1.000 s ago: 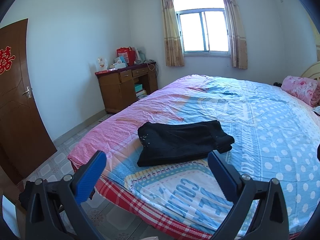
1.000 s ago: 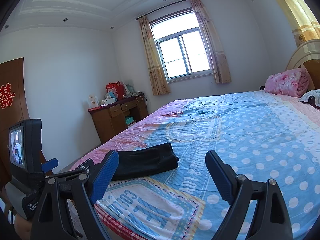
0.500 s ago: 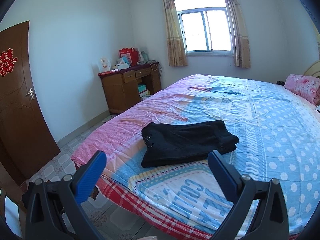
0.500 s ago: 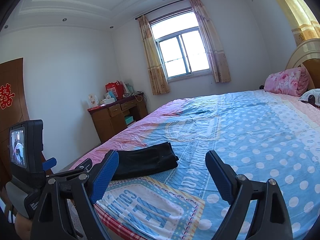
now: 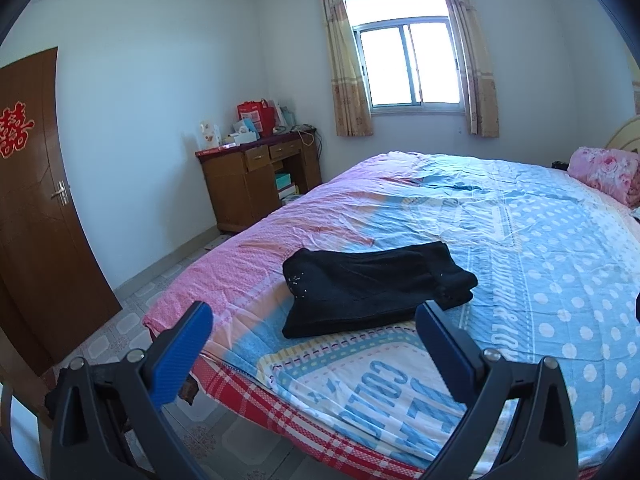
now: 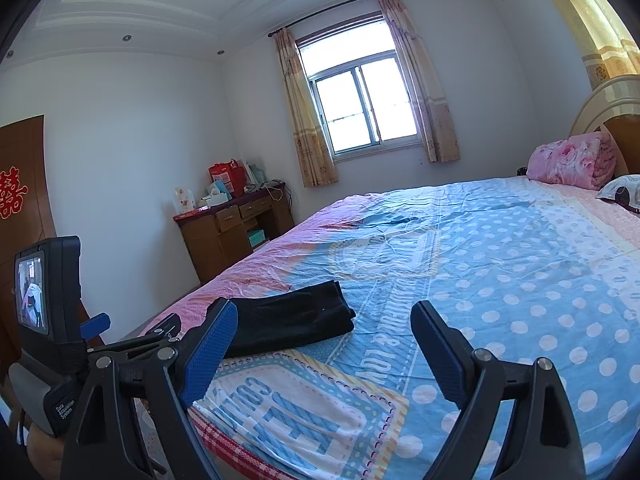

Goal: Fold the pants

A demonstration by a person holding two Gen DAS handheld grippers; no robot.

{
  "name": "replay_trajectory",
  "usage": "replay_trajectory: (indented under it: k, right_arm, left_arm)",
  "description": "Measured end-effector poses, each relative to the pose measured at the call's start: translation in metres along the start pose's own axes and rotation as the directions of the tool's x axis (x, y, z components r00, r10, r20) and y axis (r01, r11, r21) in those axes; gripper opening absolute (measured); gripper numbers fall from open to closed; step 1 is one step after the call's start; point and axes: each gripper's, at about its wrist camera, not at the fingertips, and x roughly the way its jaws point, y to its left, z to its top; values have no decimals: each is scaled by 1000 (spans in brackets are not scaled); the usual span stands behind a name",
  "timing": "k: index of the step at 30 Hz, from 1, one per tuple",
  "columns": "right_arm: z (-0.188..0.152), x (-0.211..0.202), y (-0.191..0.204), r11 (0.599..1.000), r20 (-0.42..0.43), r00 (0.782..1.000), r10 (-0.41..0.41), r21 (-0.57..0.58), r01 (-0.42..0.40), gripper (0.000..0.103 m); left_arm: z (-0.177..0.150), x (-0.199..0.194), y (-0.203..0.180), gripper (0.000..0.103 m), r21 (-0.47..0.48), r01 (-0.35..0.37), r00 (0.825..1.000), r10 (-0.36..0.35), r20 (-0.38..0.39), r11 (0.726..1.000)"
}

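The pants (image 5: pixel 372 288) lay folded on the bed (image 5: pixel 540 240), near its foot edge. Beyond the bed stood a desk (image 5: pixel 256 184) against the wall, left of the window (image 5: pixel 408 66). A pillow (image 5: pixel 604 172) lay at the bed's head.

Black pants (image 5: pixel 368 288) lie on a pink-and-blue polka-dotted bedsheet (image 5: pixel 560 264).

I am in a home bedroom: a wide bed with a pink-and-blue dotted sheet (image 5: pixel 540 248), a brown wooden desk (image 5: pixel 256 184), a curtained window (image 5: pixel 408 68).
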Motion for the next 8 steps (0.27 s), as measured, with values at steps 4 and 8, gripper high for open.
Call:
replay_trajectory:
  k: [4,8]
  right_arm:
    - [-2,2,-1,1000,-9,1000,-4,8,4,90]
    - [-2,1,-3,1000,-7,1000,-5,9,5,90]
  left_arm:
    - [0,0,-1,103,0,11,1000,-11,-2,1000]
    - [1,1,1,103,-5,12,1000,-12,-7,1000]
